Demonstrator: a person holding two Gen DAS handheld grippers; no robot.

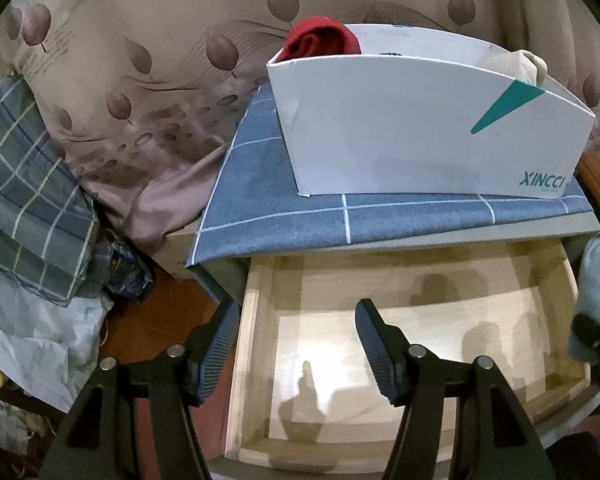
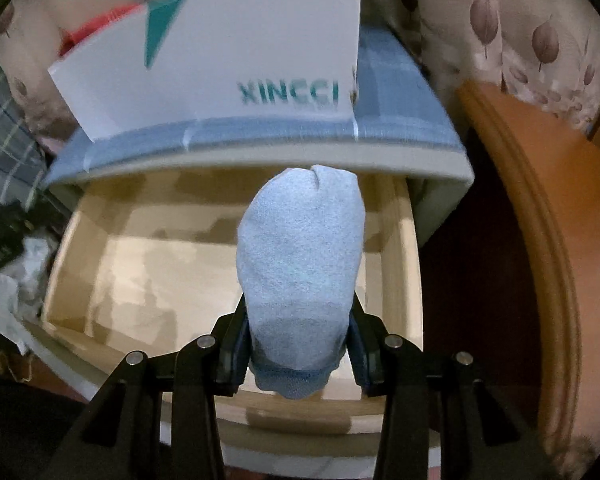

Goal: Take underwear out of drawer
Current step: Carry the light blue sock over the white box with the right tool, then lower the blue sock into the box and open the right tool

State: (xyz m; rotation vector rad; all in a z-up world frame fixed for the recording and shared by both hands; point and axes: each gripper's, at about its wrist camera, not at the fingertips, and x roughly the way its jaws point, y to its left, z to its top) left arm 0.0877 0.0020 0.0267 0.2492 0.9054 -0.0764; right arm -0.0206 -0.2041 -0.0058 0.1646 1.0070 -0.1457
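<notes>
Underwear: soft, pale-blue, perhaps terry, rounded bundle.

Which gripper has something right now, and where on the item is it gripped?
The right gripper is shut on a rolled light blue fabric bundle, clamped near its darker-banded lower end. The left gripper is open over the pale wooden drawer, holding nothing.

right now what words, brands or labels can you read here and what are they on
"XINCCI": teal letters on the front of the white box, low at one corner, legible in both wrist views.
A smaller line of print just beneath that brand name: too small and blurred to read.
The dark blue packet on the floor left of the drawer: any print is unreadable.
Nothing else carries text.
</notes>
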